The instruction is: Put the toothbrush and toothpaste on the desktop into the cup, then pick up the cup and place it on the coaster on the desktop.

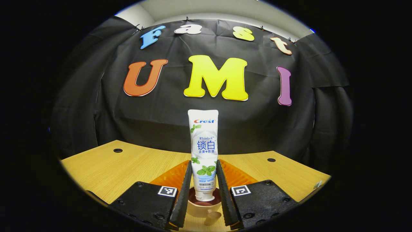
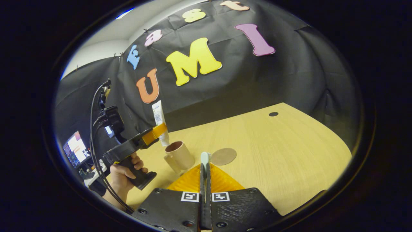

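Toothpaste (image 1: 203, 151) upright btwn left hand-held gripper (image 1: 203, 183) fingers

Lighting: even and bright, cast from overhead. Shadows: soft and short, seen under the tan ceramic cup (image 2: 179, 156) on the pale wooden desktop (image 2: 273, 148). Glare: a mild sheen is noted on the white plastic toothpaste tube (image 1: 203, 151). Distortion: straight edges are bent strongly toward the rims. Focus: sharp centrally, softened at the margins.

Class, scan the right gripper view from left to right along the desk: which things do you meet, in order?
Person's hand holding the left gripper → beige cup → pale toothbrush head → round brown coaster → dark hole in the wooden desktop.
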A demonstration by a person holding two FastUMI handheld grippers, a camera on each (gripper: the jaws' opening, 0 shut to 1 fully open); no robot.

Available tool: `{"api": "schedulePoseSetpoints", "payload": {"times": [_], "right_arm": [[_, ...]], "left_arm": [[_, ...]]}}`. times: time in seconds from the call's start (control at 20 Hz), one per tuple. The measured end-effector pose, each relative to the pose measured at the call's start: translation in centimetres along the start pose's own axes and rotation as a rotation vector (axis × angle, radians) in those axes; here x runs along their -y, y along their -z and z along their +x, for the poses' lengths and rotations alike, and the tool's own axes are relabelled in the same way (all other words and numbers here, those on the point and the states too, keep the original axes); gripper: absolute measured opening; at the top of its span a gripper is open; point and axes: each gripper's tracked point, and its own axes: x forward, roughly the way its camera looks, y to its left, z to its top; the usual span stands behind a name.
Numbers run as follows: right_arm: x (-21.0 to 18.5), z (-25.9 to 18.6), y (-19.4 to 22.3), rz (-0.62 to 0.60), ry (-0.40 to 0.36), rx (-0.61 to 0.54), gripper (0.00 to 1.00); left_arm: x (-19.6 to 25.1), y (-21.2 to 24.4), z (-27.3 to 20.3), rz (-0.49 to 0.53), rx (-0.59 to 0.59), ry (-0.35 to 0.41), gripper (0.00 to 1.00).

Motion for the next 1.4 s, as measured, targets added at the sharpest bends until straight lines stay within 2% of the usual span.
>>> {"api": "schedulePoseSetpoints", "payload": {"times": [0.65,0.7,0.75,0.85,0.9,1.15,1.4], "right_arm": [[-0.6,0.4,0.3,0.001,-0.01,-0.007,0.0],[-0.9,0.6,0.2,-0.008,-0.016,-0.008,0.0],[-1.2,0.7,0.1,-0.021,-0.021,-0.008,0.0],[-2.7,1.0,-1.3,-0.056,-0.052,0.009,0.0],[-3.7,1.2,-2.1,-0.078,-0.07,0.022,0.0],[-9.8,3.7,-6.1,-0.219,-0.163,0.09,0.0],[-15.4,6.3,-9.1,-0.264,-0.262,0.123,0.0]], "left_arm": [[-0.2,-1.7,-0.5,0.027,0.041,0.006,0.49],[-0.3,-1.4,-0.4,0.025,0.032,0.006,0.51],[-0.6,-1.2,-0.6,0.025,0.022,0.003,0.75],[-1.4,-1.2,-1.7,0.024,0.007,-0.014,0.87],[-2.0,-1.6,-2.4,0.025,0.013,-0.029,1.0],[-5.3,-3.4,-5.7,0.045,0.05,-0.102,1.0],[-9.2,-4.1,-8.9,0.047,0.058,-0.168,1.0]]}}
